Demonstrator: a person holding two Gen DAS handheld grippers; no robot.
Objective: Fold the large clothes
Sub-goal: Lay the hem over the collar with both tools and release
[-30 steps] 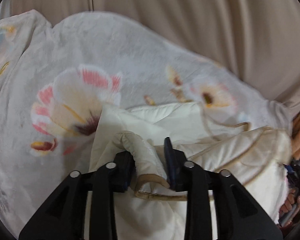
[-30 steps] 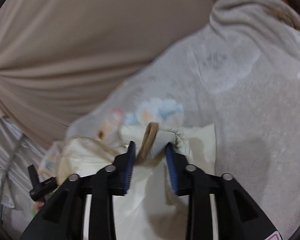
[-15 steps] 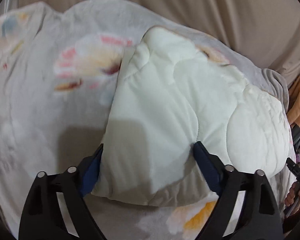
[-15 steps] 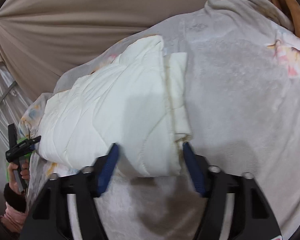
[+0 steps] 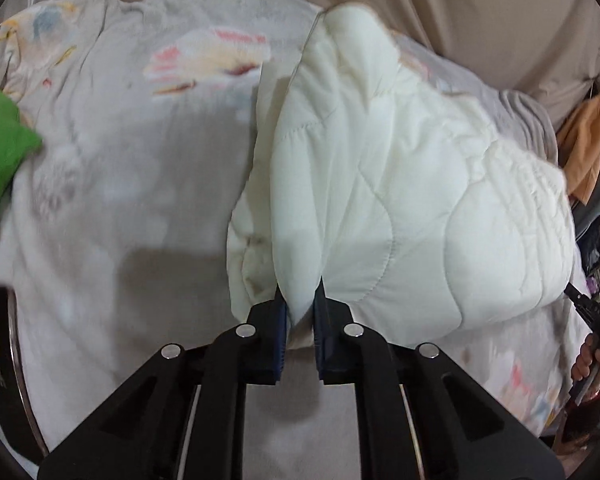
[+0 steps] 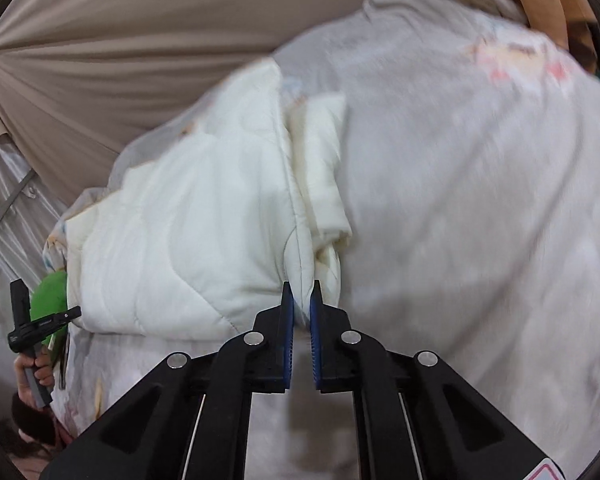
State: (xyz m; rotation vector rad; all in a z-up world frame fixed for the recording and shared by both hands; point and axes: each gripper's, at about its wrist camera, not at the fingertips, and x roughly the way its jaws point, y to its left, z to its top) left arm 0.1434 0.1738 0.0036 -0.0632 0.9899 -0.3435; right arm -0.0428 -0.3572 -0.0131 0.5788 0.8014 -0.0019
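A cream quilted garment lies folded in a thick bundle on a grey floral blanket. My left gripper is shut on the near edge of the garment at its left side. In the right wrist view the same garment lies left of centre, and my right gripper is shut on its near right corner. The folded layers show as a seam running away from each gripper.
A green cloth lies at the blanket's left edge. Beige curtain hangs behind. An orange cloth hangs at the right. The other gripper and hand show at the frame edge. A dark object sits low left.
Both grippers let go of the garment, opened wide over the folded bundle, then closed again on its near edge.
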